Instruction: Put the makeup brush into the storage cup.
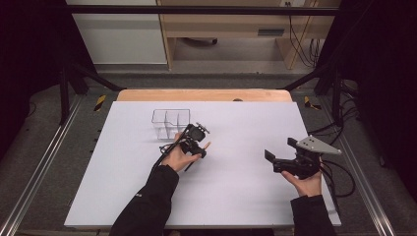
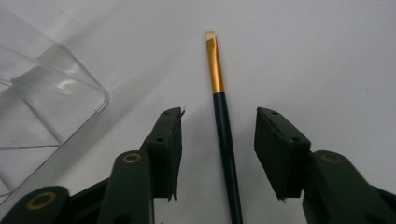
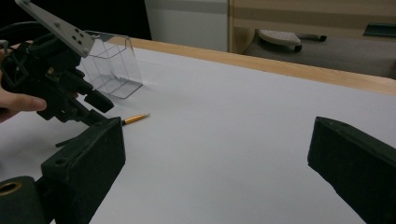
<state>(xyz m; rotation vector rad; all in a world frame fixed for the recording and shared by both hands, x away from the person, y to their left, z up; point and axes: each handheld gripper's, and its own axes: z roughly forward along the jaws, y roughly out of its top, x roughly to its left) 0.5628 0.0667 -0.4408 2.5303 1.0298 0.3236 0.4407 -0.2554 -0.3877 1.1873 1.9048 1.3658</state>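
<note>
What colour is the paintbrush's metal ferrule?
Gold, on the paintbrush between the left gripper's open jaws; clearest in the left gripper view.

Left tool (image 2: 218, 144) lowered, jaws apart, right tool (image 1: 281, 153) raised, jaws wide

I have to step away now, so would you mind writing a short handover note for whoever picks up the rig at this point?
Left gripper: open, lowered over the paintbrush, one jaw on each side of the dark handle, not closed on it.
Right gripper: open, holding nothing, held off to the right above the white table.
Paintbrush: lying flat on the table, gold ferrule and pale tip pointing away from the left gripper, just beside the clear divided container.
Container: upright; its compartments look empty.
Done: left gripper lined up on the brush.
Left: close on the handle and lift; probably the brush goes into the container.
</note>
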